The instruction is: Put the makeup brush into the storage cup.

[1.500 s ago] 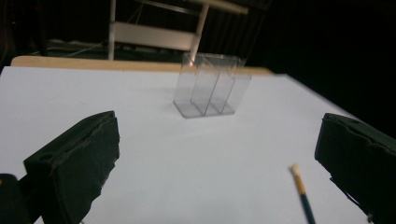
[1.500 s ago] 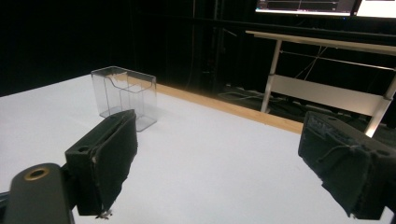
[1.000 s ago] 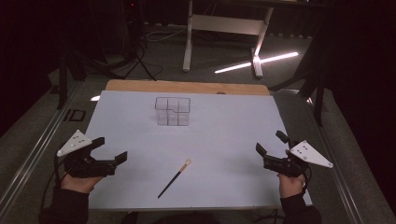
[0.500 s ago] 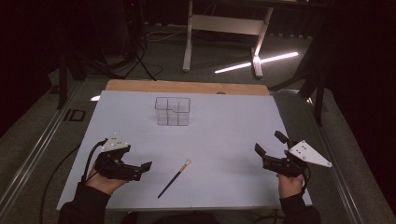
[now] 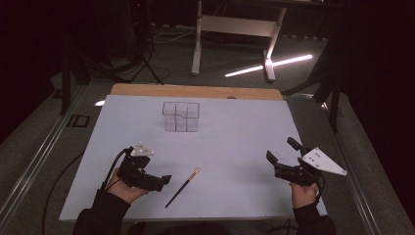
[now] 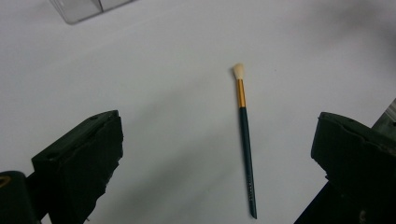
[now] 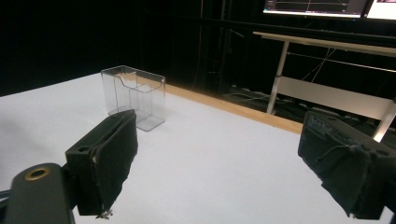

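the left gripper (image 5: 165, 180) has moved in from the table's left edge over the last second and now sits low over the white table (image 5: 235, 127), just left of the brush (image 5: 182, 187), its tips close to the dark handle but not touching it. the right gripper (image 5: 279, 156) has stayed where it was near the table's right edge, held in the person's right hand (image 5: 303, 188). the brush and the clear box (image 5: 181, 116) lie where they lay before. in the left gripper view the left gripper (image 6: 217, 154) has its jaws spread wide and empty, with the brush (image 6: 246, 140) lying flat on the table between them, cream tip pointing away, gold band below it, dark handle running back toward the camera. in the right gripper view the right gripper (image 7: 229, 163) is likewise spread wide, gripping nothing, aimed across the bare table (image 7: 210, 158) with the clear box (image 7: 134, 95) standing upright beyond its left jaw, well apart from it. the brush lies in the near middle of the table, well in front of the box.
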`<state>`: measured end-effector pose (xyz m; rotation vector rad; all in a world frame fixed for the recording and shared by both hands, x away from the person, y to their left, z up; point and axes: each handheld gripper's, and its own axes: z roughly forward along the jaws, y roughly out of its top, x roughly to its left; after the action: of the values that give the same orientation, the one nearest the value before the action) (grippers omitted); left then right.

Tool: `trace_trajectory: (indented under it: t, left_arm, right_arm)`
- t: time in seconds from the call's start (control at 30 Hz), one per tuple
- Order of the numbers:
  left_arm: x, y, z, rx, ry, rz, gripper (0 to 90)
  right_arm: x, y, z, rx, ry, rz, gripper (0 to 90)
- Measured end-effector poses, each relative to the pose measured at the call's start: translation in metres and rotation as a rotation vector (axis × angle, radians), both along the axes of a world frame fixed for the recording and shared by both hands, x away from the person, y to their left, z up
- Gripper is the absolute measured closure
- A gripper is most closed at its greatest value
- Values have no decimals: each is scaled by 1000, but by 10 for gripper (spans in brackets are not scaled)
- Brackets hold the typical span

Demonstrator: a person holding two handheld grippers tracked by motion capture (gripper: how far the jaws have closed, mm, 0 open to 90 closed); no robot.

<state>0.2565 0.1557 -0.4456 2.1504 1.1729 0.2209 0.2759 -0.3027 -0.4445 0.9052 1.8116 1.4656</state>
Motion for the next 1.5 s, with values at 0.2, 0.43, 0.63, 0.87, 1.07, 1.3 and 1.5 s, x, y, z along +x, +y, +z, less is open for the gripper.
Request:
trace_trajectory:
  t: [0.2,0.43,0.63,0.87,1.07,1.3,1.5]
  left_arm:
    - [4,-8,-11,28,51,-5,50]
    - [5,-17,-19,11,102,-9,50]
    - [4,-29,-24,50,151,-7,81]
    - [3,-43,-32,90,196,-21,127]
    - [6,-54,-36,116,237,-29,202]
    - [10,-58,-44,123,265,-45,424]
    - [19,-63,-47,129,282,-53,521]
  right_arm:
    - [1,0,0,2,5,1,117]
    - [1,1,-1,-6,5,5,117]
    - [1,1,0,-5,5,4,117]
    - [1,2,-1,-10,6,5,117]
    - [1,2,-1,-11,11,12,119]
    - [1,2,-1,-10,12,16,119]
    - [1,2,-1,-10,10,17,119]
